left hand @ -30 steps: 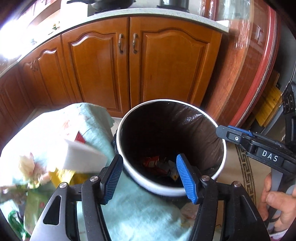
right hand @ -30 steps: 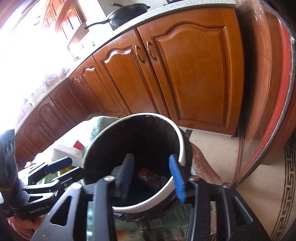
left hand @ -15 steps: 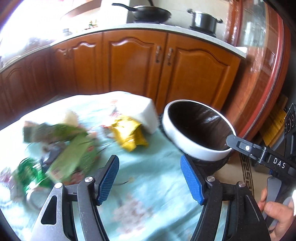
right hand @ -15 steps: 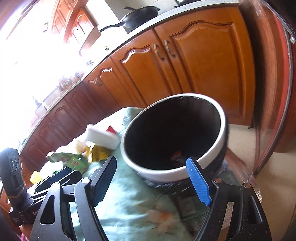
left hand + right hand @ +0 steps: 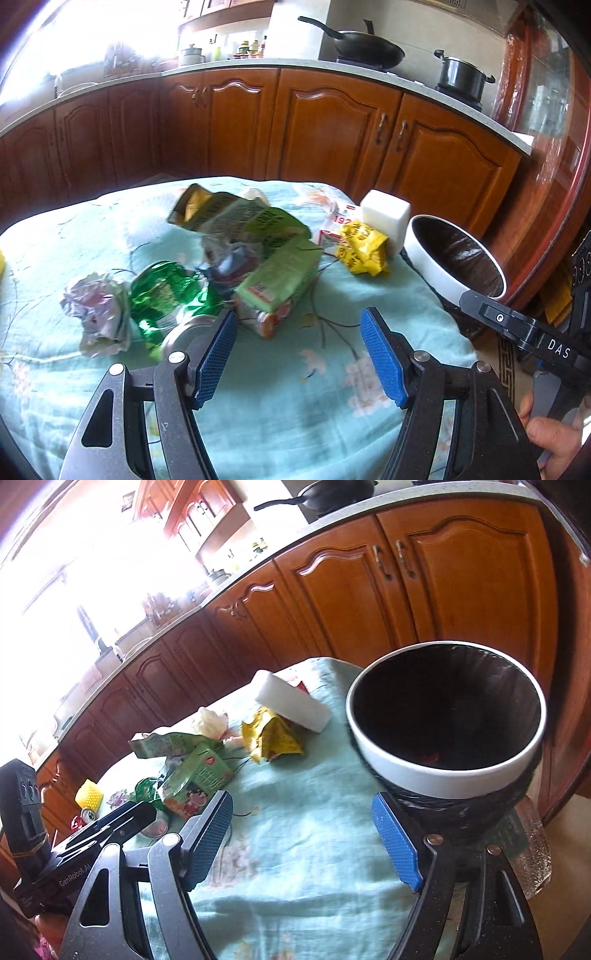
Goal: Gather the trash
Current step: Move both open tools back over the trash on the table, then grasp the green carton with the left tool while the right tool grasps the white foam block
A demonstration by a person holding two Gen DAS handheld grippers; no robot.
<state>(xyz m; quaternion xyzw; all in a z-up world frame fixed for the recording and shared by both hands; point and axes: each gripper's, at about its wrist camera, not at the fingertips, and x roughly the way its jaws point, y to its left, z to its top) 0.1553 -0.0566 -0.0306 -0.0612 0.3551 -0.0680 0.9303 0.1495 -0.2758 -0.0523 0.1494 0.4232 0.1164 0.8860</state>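
Hovering over the counter, left gripper and right gripper both have jaws apart, empty. Trash lies heaped mid-cloth; the bin stands at the counter's right edge.

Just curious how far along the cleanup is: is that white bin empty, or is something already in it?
Not empty: in the right wrist view, a bit of red shows at the bottom of the bin, against its dark liner. How much else is there, I cannot tell.
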